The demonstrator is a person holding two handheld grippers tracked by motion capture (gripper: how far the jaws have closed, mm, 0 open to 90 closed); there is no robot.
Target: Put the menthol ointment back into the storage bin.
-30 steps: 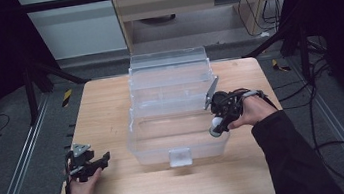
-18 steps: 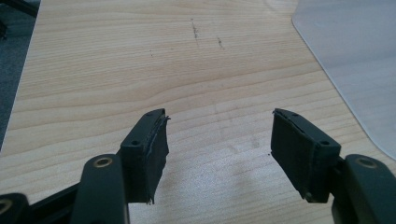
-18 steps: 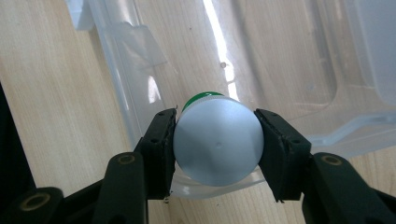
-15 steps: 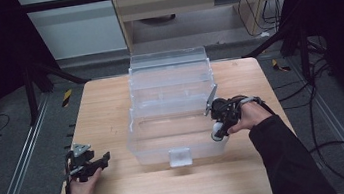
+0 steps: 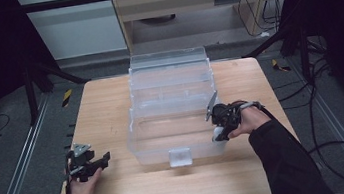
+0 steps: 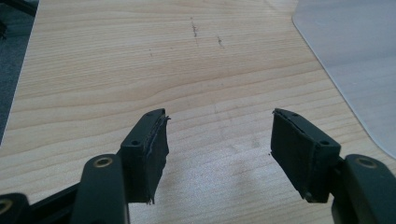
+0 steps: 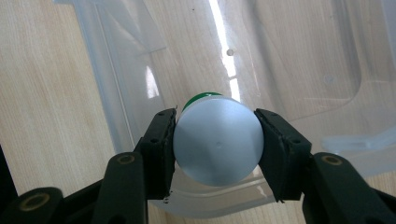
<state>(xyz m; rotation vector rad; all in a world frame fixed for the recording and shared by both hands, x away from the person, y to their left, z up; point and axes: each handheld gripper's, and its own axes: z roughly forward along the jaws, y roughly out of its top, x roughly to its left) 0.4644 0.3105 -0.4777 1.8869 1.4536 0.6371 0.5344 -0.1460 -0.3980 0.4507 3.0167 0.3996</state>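
I think I am at the putting-in step: my right gripper (image 7: 215, 140) squeezes a small round can (image 7: 217, 142) with a silver end and green side, just over the near right edge of the clear box (image 5: 173, 104). My left gripper (image 6: 219, 149) rests with jaws wide apart on the wooden table (image 6: 116, 60), holding nothing. Next, I guess, I must carry the can over the wall, lower it inside, then let go.

Yellow-black striped piece (image 5: 66, 97) on grey floor left of wooden table (image 5: 105, 105); cables (image 5: 319, 82) on floor at right.
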